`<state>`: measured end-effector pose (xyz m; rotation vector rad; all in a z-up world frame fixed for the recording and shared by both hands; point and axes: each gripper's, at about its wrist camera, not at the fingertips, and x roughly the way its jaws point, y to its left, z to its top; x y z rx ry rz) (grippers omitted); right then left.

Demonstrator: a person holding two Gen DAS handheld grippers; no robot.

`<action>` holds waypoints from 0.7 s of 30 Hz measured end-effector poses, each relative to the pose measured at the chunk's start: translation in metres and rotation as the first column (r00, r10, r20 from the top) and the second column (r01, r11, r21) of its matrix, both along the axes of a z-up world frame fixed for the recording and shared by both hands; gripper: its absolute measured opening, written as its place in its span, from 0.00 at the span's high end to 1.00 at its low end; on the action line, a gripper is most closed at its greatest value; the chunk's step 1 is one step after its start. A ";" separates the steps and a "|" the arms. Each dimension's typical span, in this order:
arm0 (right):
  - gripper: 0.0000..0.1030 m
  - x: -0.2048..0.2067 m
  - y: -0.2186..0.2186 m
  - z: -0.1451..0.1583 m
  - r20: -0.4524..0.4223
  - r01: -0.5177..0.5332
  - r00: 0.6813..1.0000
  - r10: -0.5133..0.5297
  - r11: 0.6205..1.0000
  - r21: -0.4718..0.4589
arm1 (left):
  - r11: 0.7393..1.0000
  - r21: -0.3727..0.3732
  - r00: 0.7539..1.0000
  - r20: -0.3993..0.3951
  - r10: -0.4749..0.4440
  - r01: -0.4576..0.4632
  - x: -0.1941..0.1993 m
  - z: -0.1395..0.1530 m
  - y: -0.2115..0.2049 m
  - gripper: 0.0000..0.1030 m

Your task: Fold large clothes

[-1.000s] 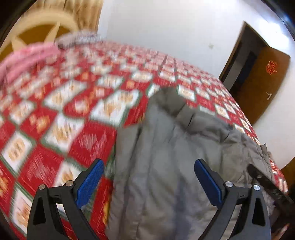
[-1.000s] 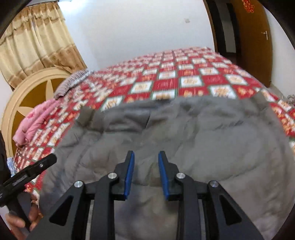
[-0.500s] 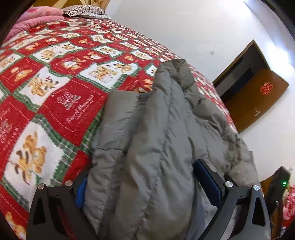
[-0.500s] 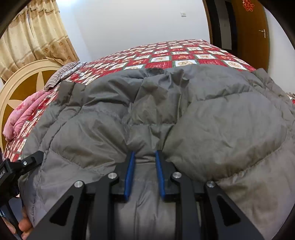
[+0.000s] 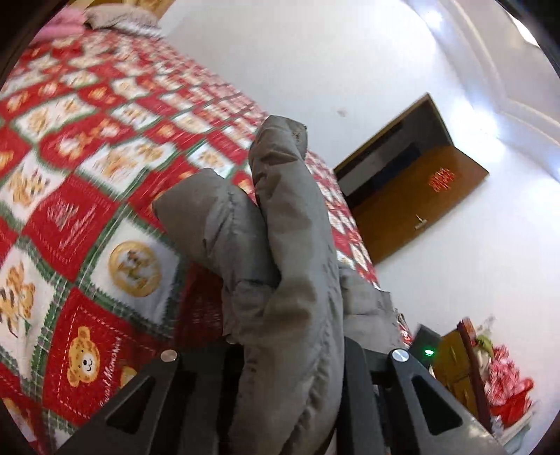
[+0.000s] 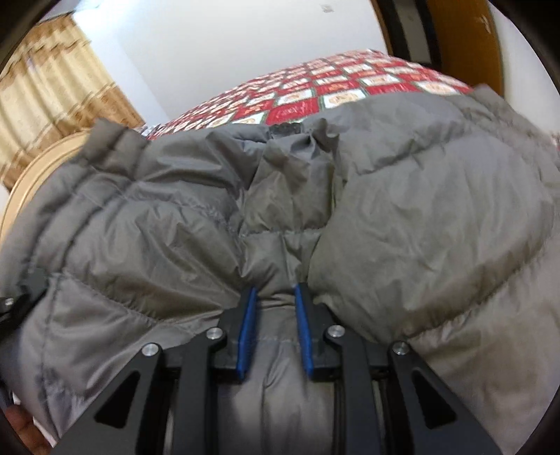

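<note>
A grey puffer jacket (image 6: 420, 210) lies spread over the bed's red patterned quilt (image 5: 70, 175). My left gripper (image 5: 290, 346) is shut on a bunched edge of the jacket (image 5: 294, 217), which stands up between the black fingers and hides the pads. That edge is raised off the quilt. My right gripper (image 6: 274, 297) is shut on a pinch of jacket fabric between its blue pads (image 6: 248, 315). The left gripper's black frame (image 6: 21, 294) shows at the far left of the right wrist view, against the jacket's side.
The quilt (image 6: 332, 87) runs on beyond the jacket to a white wall. A brown door (image 5: 413, 203) stands open at the right. A pink pillow (image 5: 59, 28), a curved headboard (image 6: 35, 175) and a curtain (image 6: 52, 87) are at the bed's head. Red clutter (image 5: 507, 385) sits by the wall.
The left gripper, open around the jacket's edge before, has shut on it and lifted it off the quilt. The right gripper narrowed onto a fold of the jacket and keeps hold.
</note>
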<state>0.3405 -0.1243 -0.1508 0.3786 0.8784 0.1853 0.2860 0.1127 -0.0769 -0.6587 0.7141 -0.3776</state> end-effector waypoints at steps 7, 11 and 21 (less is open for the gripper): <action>0.75 -0.019 0.044 -0.005 -0.079 -0.011 0.996 0.032 0.966 0.258 | 0.995 0.093 0.995 0.090 -0.040 0.031 -0.027 0.050 -0.006 0.87; 0.75 -0.022 0.093 -0.015 -0.118 -0.105 0.973 0.197 0.839 0.535 | 0.970 0.242 0.991 0.129 -0.041 0.008 -0.040 0.069 -0.017 0.87; 0.72 -0.041 0.034 0.031 -0.007 -0.255 0.958 0.288 0.857 0.449 | 0.822 0.570 0.974 0.192 -0.123 -0.009 -0.047 0.061 -0.095 0.86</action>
